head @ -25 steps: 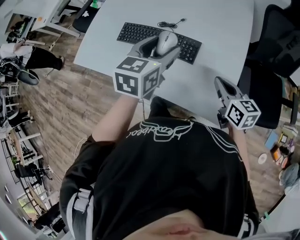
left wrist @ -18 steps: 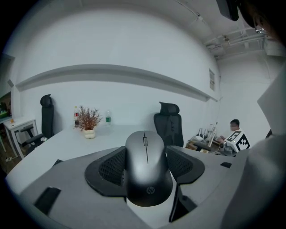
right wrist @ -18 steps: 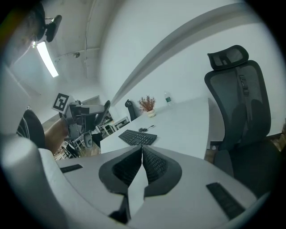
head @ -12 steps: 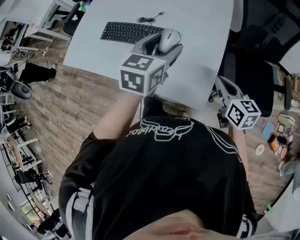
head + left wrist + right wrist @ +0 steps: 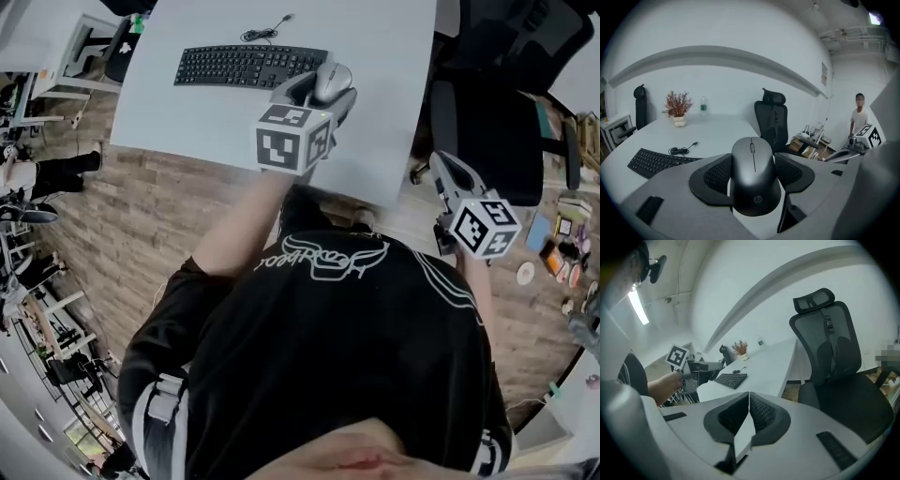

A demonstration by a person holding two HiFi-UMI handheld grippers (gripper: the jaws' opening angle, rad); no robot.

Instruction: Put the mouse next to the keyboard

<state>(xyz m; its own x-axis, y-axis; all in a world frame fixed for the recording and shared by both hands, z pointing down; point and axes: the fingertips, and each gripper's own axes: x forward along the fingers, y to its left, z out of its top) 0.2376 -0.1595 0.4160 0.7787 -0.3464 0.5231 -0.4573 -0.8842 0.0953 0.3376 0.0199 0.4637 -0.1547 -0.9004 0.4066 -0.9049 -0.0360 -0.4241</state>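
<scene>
- Left gripper (image 5: 321,97) clamps the mouse (image 5: 754,171) over the table (image 5: 394,56), just right of the keyboard (image 5: 246,67).
- Right gripper (image 5: 748,405) is closed, empty, off right.
- I'd lower it flat beside the keyboard, then let go.

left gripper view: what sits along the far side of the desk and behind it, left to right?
dark chair back → potted plant → water bottle → black office chair → person
</scene>
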